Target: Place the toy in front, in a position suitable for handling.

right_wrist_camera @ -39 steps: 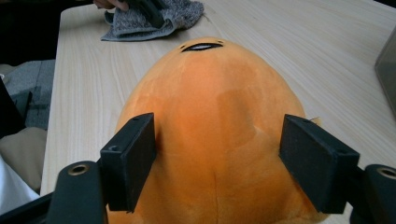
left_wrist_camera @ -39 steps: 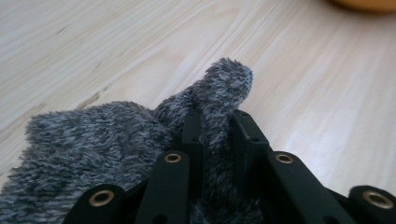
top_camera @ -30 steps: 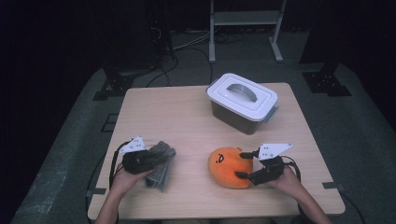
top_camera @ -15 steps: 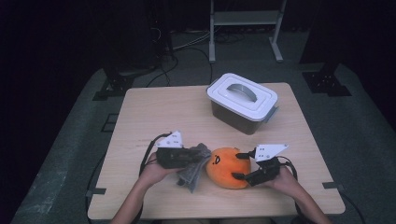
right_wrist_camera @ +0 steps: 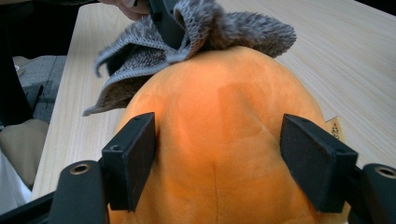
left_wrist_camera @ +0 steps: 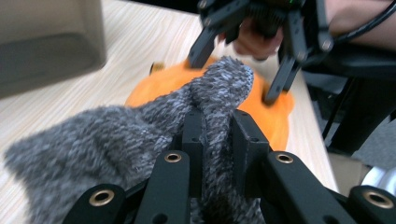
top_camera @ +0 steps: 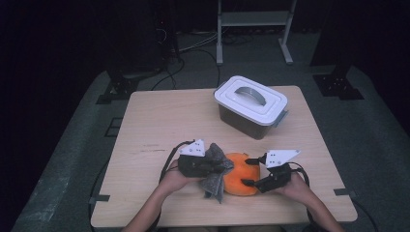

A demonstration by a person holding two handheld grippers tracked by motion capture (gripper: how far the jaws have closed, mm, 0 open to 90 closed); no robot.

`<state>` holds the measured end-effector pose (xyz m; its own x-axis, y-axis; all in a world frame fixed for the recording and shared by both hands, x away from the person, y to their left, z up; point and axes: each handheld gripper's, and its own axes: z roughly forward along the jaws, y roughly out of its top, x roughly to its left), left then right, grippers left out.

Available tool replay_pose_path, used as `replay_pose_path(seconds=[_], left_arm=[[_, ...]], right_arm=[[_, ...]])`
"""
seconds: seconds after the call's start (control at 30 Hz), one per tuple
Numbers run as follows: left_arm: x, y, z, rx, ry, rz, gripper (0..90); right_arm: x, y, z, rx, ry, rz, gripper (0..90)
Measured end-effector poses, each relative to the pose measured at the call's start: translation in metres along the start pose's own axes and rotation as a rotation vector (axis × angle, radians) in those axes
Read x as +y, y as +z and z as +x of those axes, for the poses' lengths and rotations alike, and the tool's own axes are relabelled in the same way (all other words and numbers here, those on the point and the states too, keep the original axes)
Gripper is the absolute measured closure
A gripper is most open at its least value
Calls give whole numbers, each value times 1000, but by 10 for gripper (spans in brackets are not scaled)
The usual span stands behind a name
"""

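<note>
Honestly, my biggest worry is the surface (top_camera: 154,121) itself: it is wide and bare, so nothing would stop the orange plush toy (top_camera: 241,175) from sliding toward the near edge if I push too hard on it. The lidded box (top_camera: 251,107) stands well apart at the far side, so I judge it out of harm's way. The toy sits near the front edge, with my right hand-held gripper (top_camera: 247,171) set around it, one pad on each flank; in the right gripper view the pads (right_wrist_camera: 132,156) lie against the plush, but I cannot tell whether they truly squeeze it, and a soft round body could squirm loose under a sideways rub. My left hand-held gripper (top_camera: 218,166) is pressed together on a fold of the grey cloth (top_camera: 216,175), which rests on the toy's top and left side. That pinch looks narrow, so the cloth could slip out or bunch up.
</note>
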<state>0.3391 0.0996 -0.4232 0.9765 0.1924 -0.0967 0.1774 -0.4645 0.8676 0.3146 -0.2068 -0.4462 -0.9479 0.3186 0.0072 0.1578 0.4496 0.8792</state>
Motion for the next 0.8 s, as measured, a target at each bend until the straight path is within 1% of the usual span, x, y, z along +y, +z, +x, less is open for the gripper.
replay_pose_path(seconds=[0.03, 0.07, 0.1, 0.13, 0.17, 0.2, 0.23, 0.27, 0.37, 0.4, 0.43, 0.47, 0.5, 0.53, 0.57, 0.6, 0.63, 0.7, 0.73, 0.77, 0.8], left_arm=[[0, 0, 0, 0, 0, 0, 773], [-3, -3, 0, 10, -6, 10, 773], [-7, -5, 1, 16, -14, 25, 773], [-13, -11, 2, 30, -30, 43, 773], [-16, -13, 3, 36, -38, 49, 773], [-16, -13, 3, 36, -38, 49, 772], [-20, -17, 3, 38, -50, 46, 772], [-20, -17, 3, 38, -50, 46, 772], [-20, -20, 6, 34, -69, 13, 772], [-19, -20, 7, 46, -77, 4, 772], [-18, -20, 8, 49, -80, 3, 773], [-18, -20, 8, 49, -80, 3, 773], [-18, -22, 9, 52, -82, -3, 773], [-17, -24, 9, 55, -82, -12, 773], [-16, -27, 9, 58, -84, -23, 773], [-12, -34, 8, 68, -78, -42, 774], [-12, -34, 8, 68, -78, -42, 773], [-8, -42, 7, 79, -65, -64, 773], [-6, -47, 6, 88, -57, -75, 773], [-5, -50, 6, 91, -50, -80, 773], [-4, -55, 5, 88, -44, -90, 773]], right_arm=[[0, 0, -1, 1, 1, -1, 267], [-1, -1, -1, 1, 4, 1, 267], [-1, -1, -1, 1, 4, 1, 267], [-1, -2, -2, 1, 7, 1, 267], [-1, -3, -2, 2, 12, 3, 265], [-1, -3, -2, 2, 12, 3, 265], [2, -2, -1, 5, 27, 3, 249], [2, -2, -1, 5, 27, 3, 249], [9, 6, 0, 2, 18, 0, 225], [15, 13, -1, -3, 28, 9, 247], [19, 16, -2, -12, 32, 37, 304], [19, 16, -2, -12, 32, 37, 304], [22, 18, -2, -21, 30, 60, 399], [28, 19, -2, -18, 16, 91, 487], [32, 20, -2, -10, 6, 95, 555], [38, 19, -5, 13, 10, 74, 656], [38, 19, -5, 13, 10, 74, 656], [45, 20, -8, 37, 25, 45, 695], [51, 24, -7, 57, 17, 40, 701], [51, 24, -7, 57, 17, 40, 701], [53, 26, -6, 72, 12, 33, 700]])
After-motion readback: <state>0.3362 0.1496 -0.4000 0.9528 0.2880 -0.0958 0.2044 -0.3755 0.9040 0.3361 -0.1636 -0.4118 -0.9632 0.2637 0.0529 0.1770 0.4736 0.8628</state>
